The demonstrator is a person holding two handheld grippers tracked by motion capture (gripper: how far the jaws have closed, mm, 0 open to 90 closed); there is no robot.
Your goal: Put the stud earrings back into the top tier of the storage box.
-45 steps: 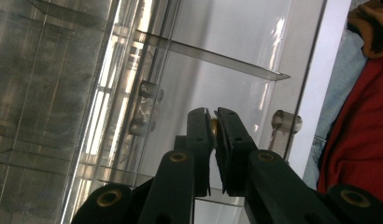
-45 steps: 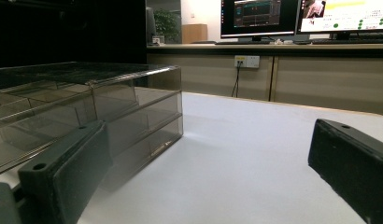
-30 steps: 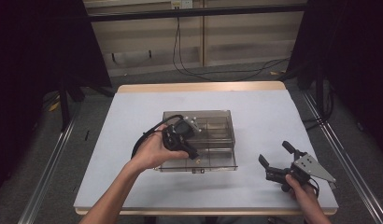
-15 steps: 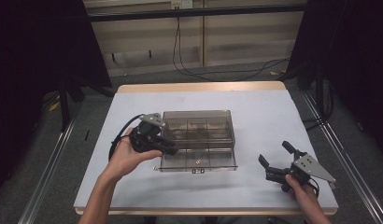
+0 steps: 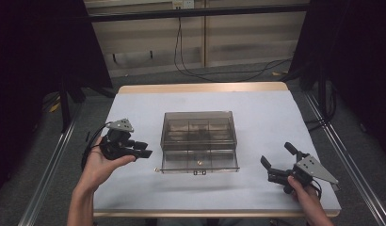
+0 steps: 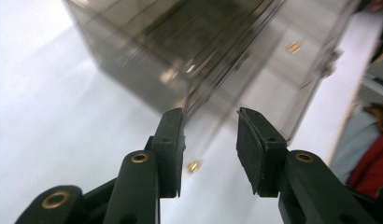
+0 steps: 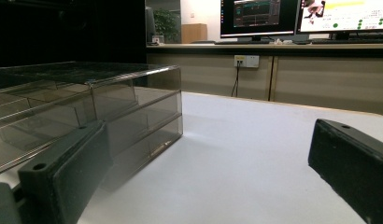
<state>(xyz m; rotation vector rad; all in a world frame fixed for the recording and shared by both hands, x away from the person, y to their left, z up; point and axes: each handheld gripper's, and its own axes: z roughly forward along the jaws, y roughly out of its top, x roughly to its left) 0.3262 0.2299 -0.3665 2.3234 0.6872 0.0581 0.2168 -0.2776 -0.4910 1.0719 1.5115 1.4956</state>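
Left hand-held gripper (image 5: 143,149) has pulled back from the box (image 5: 199,141), jaws just opening, empty. Right hand-held gripper (image 5: 276,165) waits, open wide. Box looks released.

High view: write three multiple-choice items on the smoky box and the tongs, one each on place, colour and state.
1. Where is the left tongs relative to the box?
A) on its lid B) left of it, apart C) behind it
2. What colour is the table cover?
A) white B) green C) red
3. How does the right tongs stand?
A) shut on the box B) shut, empty C) open, empty

Key: B, bare table shows between them, and its jaws have just been opening, nothing between them; A, plain white around the box; C, its jaws stand wide apart, empty.
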